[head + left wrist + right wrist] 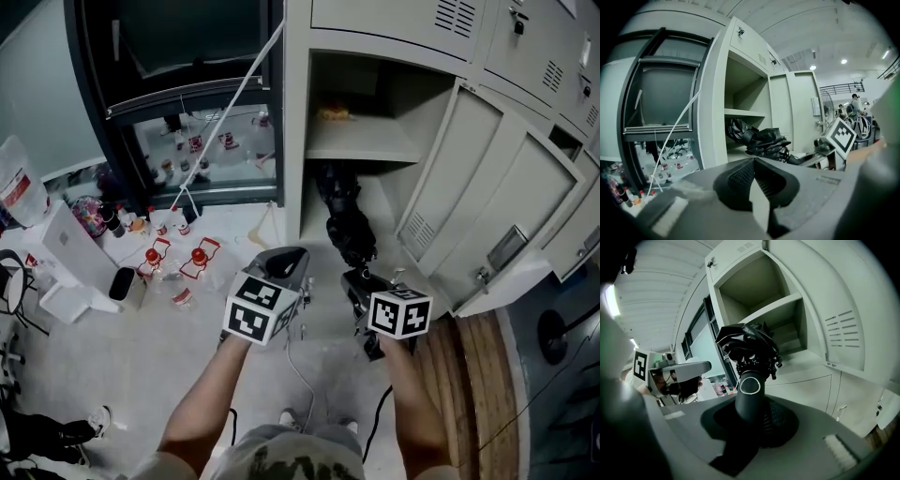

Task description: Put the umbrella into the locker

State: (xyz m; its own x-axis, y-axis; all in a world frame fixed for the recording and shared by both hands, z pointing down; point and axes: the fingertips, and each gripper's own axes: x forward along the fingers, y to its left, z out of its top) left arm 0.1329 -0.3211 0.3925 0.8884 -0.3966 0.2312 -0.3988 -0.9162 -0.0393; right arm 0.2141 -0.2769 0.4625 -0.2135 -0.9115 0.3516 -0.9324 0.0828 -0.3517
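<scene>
A black folded umbrella [347, 220] points canopy-first into the open grey locker [298, 141], under its shelf [361, 145]. My right gripper [361, 286] is shut on the umbrella's round black handle [749, 394], just in front of the locker opening. The bunched canopy [750, 348] shows beyond the handle in the right gripper view. My left gripper [292, 258] hovers left of the umbrella, beside the locker's left wall, shut with nothing in it. In the left gripper view the umbrella [761, 138] reaches into the lower compartment, and the left gripper [757, 185] is clear of it.
The locker door [487, 197] stands swung open at the right. A small yellowish thing [333, 113] lies on the shelf. Red-capped bottles [178, 258] and a white box [75, 253] sit on the floor at left, below a dark glass-fronted cabinet [187, 94]. A white cord [230, 103] slants across it.
</scene>
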